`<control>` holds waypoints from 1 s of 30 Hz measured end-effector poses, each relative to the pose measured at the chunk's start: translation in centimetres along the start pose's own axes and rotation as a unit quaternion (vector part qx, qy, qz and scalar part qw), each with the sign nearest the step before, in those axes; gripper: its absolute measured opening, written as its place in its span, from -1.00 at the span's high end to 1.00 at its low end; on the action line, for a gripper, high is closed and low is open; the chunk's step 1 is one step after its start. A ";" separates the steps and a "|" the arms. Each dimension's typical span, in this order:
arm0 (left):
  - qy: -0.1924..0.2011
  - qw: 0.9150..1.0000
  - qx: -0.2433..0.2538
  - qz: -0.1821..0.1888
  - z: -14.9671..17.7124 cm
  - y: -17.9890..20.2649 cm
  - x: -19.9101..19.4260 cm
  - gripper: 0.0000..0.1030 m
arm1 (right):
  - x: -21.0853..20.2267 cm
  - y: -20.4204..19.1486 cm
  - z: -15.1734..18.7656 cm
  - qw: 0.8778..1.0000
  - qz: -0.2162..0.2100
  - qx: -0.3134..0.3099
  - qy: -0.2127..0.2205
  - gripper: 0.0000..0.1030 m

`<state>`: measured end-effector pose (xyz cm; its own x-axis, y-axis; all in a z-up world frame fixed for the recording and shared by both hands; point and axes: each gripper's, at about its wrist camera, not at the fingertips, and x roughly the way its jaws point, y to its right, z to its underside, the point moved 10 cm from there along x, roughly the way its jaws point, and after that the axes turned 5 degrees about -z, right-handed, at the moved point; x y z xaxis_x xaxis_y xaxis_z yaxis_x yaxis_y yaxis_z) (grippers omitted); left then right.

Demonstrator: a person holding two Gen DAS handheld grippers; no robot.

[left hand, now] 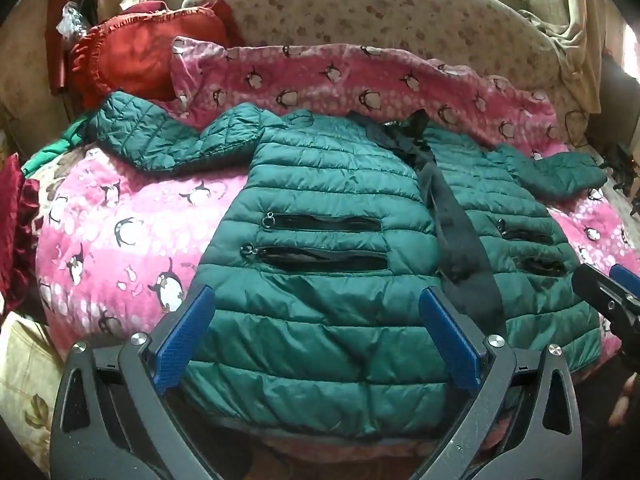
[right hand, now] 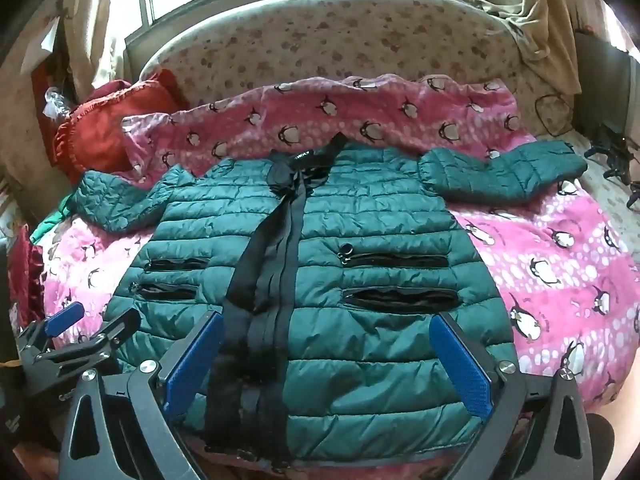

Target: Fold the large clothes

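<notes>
A pink fleece blanket printed with penguins point(right hand: 560, 240) covers the bed. On it lies a dark green quilted puffer jacket point(right hand: 360, 340), front up, sleeves spread. Both the left gripper point(left hand: 316, 336) and right gripper point(right hand: 326, 360) hover over its hem, blue-padded fingers spread wide, holding nothing. The black collar label's point(right hand: 301, 159) lettering is unreadable.

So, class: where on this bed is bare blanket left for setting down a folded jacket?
Bare penguin blanket lies right of the green jacket, below its right sleeve. A smaller patch lies below the left sleeve. Crowded: the red cushion corner.
</notes>
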<state>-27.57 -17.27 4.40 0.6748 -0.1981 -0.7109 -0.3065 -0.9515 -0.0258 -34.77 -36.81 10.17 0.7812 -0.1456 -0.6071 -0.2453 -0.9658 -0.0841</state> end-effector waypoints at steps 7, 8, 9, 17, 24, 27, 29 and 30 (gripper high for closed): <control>-0.002 1.000 -0.006 0.006 0.1 0.0 0.0 -0.98 | -0.1 0.2 0.0 1.000 -0.002 0.004 -0.002 -0.99; -0.002 1.000 -0.005 0.007 0.1 0.0 0.0 -0.98 | 0.1 0.3 0.0 1.000 -0.004 0.006 -0.005 -0.99; -0.002 1.000 -0.007 0.007 0.2 0.0 0.0 -0.98 | 0.0 0.3 0.1 1.000 -0.003 0.005 -0.005 -0.99; -0.008 1.000 -0.022 0.007 0.3 -0.5 0.2 -0.98 | 0.4 0.1 0.3 1.000 0.002 0.004 -0.010 -0.99; -0.008 1.000 -0.020 0.008 0.3 -0.6 0.4 -0.98 | 0.5 0.3 0.6 1.000 0.007 0.001 -0.020 -0.99; -0.007 1.000 -0.021 0.007 0.2 -0.6 0.4 -0.98 | 0.7 0.2 0.4 1.000 -0.002 0.012 -0.009 -0.99; -0.007 1.000 -0.022 0.008 0.2 -0.6 0.5 -0.98 | 0.8 0.3 0.4 1.000 -0.005 0.017 -0.004 -0.99; -0.006 1.000 -0.022 0.008 0.2 -0.6 0.5 -0.98 | 0.8 0.3 0.4 1.000 -0.006 0.018 -0.003 -0.99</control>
<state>-27.20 -16.75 3.94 0.6623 -0.2104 -0.7191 -0.2870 -0.9578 0.0159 -34.44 -37.14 9.36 0.7803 -0.1331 -0.6111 -0.2573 -0.9589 -0.1197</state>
